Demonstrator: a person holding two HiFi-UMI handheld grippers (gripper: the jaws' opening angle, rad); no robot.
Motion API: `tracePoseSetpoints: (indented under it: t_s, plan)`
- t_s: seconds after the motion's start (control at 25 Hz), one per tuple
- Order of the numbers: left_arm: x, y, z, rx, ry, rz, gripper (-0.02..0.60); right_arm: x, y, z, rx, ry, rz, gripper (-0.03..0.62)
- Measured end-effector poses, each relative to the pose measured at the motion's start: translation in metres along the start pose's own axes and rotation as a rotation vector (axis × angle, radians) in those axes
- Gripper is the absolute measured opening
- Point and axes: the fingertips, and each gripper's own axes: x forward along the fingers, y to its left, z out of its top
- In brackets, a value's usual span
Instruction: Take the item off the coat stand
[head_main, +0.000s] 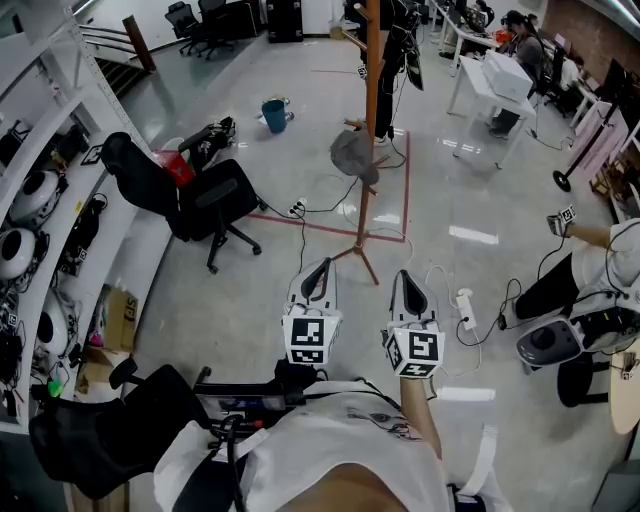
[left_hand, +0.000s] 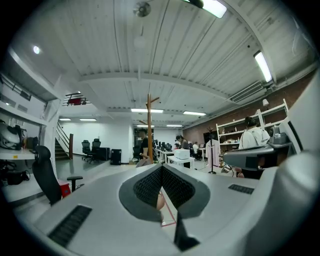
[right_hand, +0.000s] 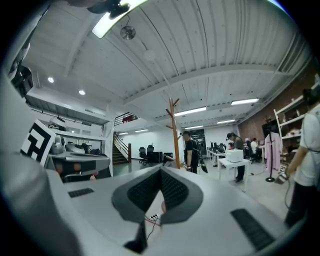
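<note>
Room: an open workshop office with a glossy grey floor (head_main: 250, 290). White shelving (head_main: 45, 150) runs along the 9 o'clock side and desks stand toward 1 o'clock.
Coat stand: the wooden coat stand (head_main: 366, 215) is at 12 o'clock from both grippers, well apart from them. Its feet sit inside a square of red tape (head_main: 406, 190), and its top is cut off by the upper edge of the head view.
Task's thing: a grey item (head_main: 353, 153) hangs low on the stand, on its 9 o'clock side. It is limp and rounded, and whether it is a cap or a bag cannot be told. The peg that carries it is hidden behind it.
Left gripper: the left gripper (head_main: 320, 268) is held level with its jaws pressed together. Nothing is between them.
Right gripper: the right gripper (head_main: 408, 276) is just beside the left one at its 3 o'clock. Its pads meet at the tip and pinch nothing.
Hands: both are hidden behind the marker cubes.
Gripper views: each grey jaw body covers the lower half, so only the stand's upper pole clears it.
Bystander: a person in black (head_main: 392, 70) stands just past the stand and is partly cut off at the top.
Clutter: a black office chair (head_main: 205, 200) stands at 10 o'clock, a blue bucket (head_main: 274, 114) at 11 o'clock, and a power strip (head_main: 464, 305) at 3 o'clock.
</note>
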Motion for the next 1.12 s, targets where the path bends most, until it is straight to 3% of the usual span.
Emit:
tracePoseSetpoints:
  t_s: [0.76, 1.12]
  plan:
    - [0.005, -0.024, -0.04, -0.049, 0.109, 0.054, 0.002, -0.028, -0.033, -0.038, 0.032, 0.094, 0.073, 0.005]
    - [0.041, 0.014, -0.048, -0.056, 0.125, 0.106, 0.002, 0.012, -0.031, -0.049, 0.038, 0.114, 0.103, 0.005]
